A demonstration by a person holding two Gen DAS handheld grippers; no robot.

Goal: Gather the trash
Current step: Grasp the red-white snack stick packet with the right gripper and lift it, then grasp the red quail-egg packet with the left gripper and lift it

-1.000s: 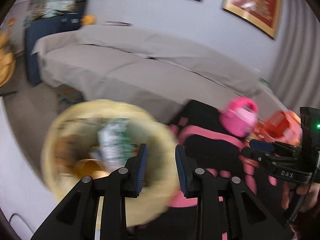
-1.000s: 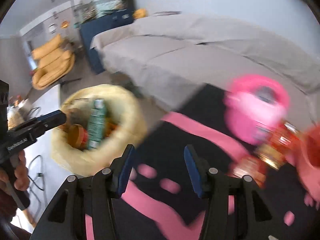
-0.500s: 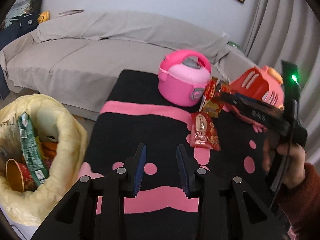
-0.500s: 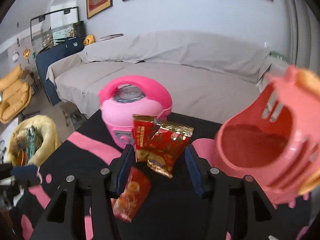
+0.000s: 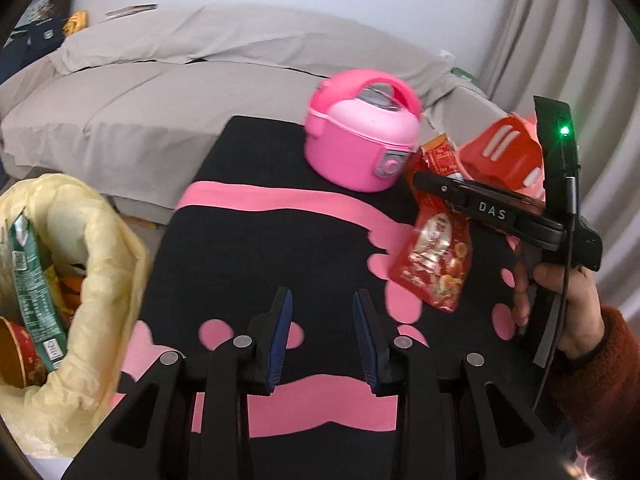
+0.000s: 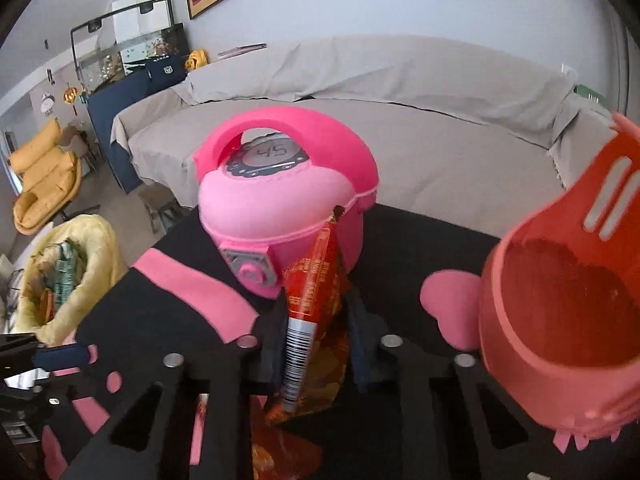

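Right gripper (image 6: 316,348) jaws closing on red snack packet (image 6: 316,280); left gripper (image 5: 322,340) jaws spread, empty.

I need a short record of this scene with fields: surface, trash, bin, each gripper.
surface: black and pink table cover
trash: red snack packet upright beside pink toy rice cooker; second red packet lying flat
bin: yellow-lined trash bag, left of table, holds wrappers
right gripper: closing on upright packet
left gripper: open, empty
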